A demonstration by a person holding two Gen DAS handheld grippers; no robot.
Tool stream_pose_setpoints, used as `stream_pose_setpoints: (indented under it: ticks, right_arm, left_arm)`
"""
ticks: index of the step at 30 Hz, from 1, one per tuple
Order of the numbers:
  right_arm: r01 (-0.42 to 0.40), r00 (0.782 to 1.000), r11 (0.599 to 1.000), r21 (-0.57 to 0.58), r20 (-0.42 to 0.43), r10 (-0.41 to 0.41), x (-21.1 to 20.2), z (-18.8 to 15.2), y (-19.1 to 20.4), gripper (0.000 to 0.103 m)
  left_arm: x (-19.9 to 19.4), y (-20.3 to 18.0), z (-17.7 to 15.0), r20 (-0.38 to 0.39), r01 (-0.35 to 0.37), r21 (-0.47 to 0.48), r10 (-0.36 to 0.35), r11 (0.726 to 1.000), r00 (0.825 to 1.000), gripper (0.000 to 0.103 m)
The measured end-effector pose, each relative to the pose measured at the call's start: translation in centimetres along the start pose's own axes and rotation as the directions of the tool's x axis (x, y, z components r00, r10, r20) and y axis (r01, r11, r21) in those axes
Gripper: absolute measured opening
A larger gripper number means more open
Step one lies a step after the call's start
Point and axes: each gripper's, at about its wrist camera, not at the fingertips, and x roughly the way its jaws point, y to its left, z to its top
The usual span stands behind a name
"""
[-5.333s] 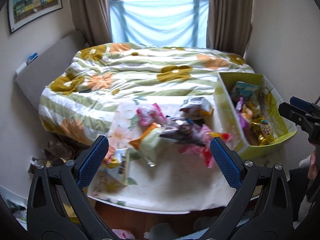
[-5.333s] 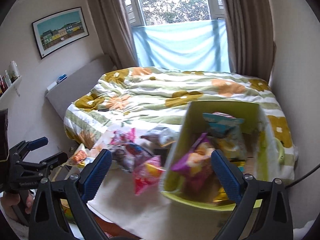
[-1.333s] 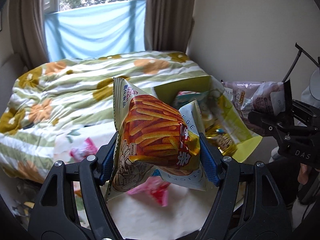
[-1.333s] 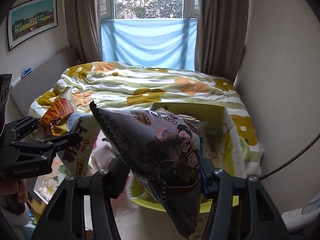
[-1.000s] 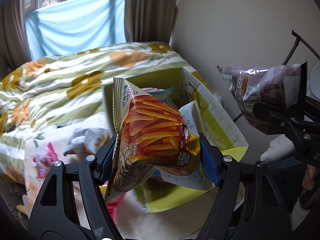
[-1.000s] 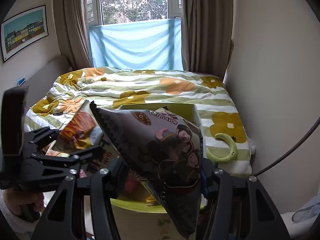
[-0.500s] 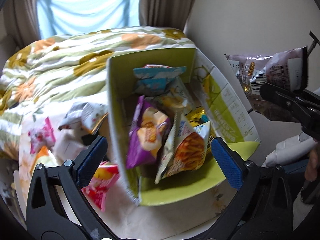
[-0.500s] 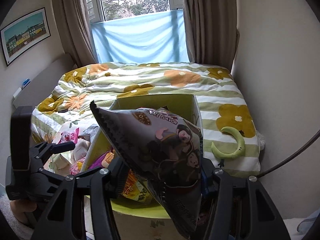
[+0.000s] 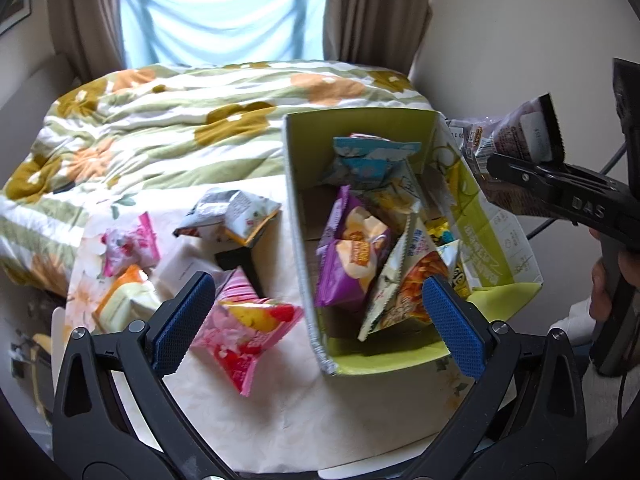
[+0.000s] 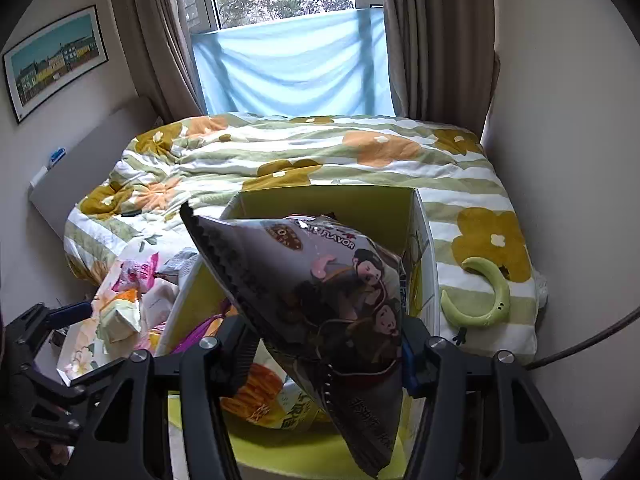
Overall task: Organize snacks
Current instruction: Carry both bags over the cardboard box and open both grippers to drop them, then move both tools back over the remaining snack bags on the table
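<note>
crinkly foil, light and puffy: we pinch the dark snack bag (image 10: 320, 304) mid-body in our right gripper (image 10: 326, 354) above the green box (image 10: 320, 200); left gripper (image 9: 316, 308) gapes empty over it.

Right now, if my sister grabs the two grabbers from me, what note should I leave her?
Left gripper: open, empty, above the table's near edge.
Right gripper: shut on the grey snack bag, held over the green box.
Done: the orange sticks bag, purple bag and others lie in the box.
Left: drop the grey bag in, then box the pink bag and the other loose snacks on the table.
</note>
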Motion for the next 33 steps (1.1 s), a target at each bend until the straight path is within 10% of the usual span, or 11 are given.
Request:
stream_pose_setpoints:
  ticks: [5, 9, 33]
  right_arm:
    - [0.014, 1.000, 1.000, -0.008, -0.025, -0.014, 2.2, 0.3, 0.0, 0.059]
    - [0.021, 1.000, 1.000, -0.008, 0.007, -0.021, 2.1, -0.4, -0.1, 0.094]
    - [-0.074, 0.993, 0.995, -0.063, 0.088, 0.079, -4.6, -2.2, 4.3, 0.094]
  left_arm:
    - [-0.6, 0.9, -0.5, -0.001, -0.034, -0.019, 0.034, 0.999, 0.999, 0.102]
    - [-1.1, 1.4, -1.2, 0.004, -0.063, -0.025, 0.063, 0.998, 0.998, 0.102]
    - [-7.9, 5.6, -3.9, 0.090, -0.145, -0.083, 0.153, 0.986, 0.984, 0.102]
